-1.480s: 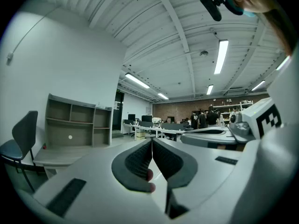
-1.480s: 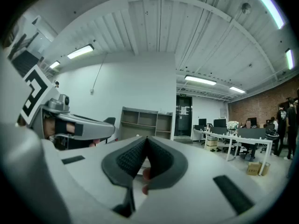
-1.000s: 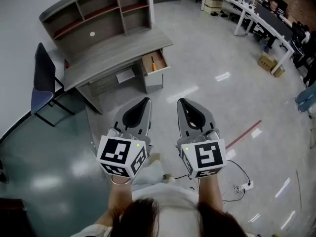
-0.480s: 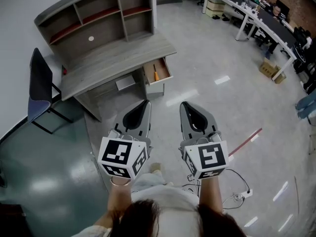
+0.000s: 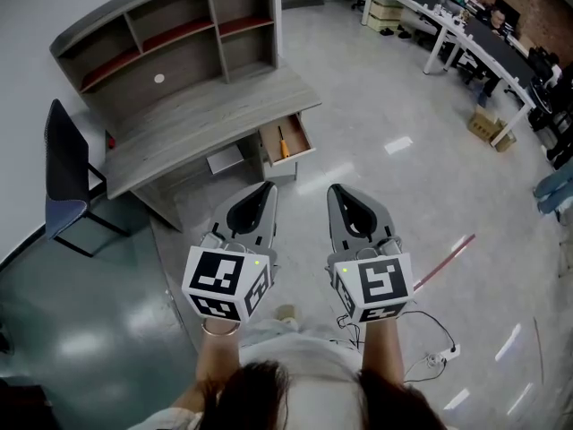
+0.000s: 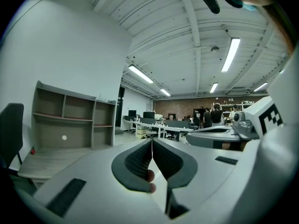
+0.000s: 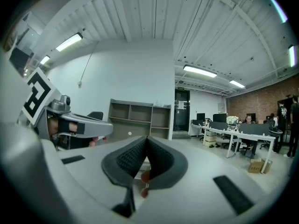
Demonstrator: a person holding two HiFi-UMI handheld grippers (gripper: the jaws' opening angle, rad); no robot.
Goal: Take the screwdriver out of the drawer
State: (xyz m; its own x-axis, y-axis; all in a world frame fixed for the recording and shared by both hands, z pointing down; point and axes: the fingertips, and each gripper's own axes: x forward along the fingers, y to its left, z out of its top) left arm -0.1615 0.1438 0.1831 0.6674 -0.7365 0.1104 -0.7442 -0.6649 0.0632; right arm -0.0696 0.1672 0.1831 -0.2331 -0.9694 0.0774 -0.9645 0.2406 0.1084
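Desk (image 5: 197,119) nearer than before; drawer (image 5: 306,138) open, screwdriver (image 5: 283,141) inside. Left gripper (image 5: 269,187) and right gripper (image 5: 333,189) pressed together, empty, above glossy floor (image 5: 403,186).

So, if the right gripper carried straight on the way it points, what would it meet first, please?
For the right gripper the way looks free up to the desk, probably its right end; depth is unclear.

Black chair (image 5: 67,155) beside a grey shelf unit (image 5: 170,34) — cardboard box (image 5: 491,122) on the floor, far right
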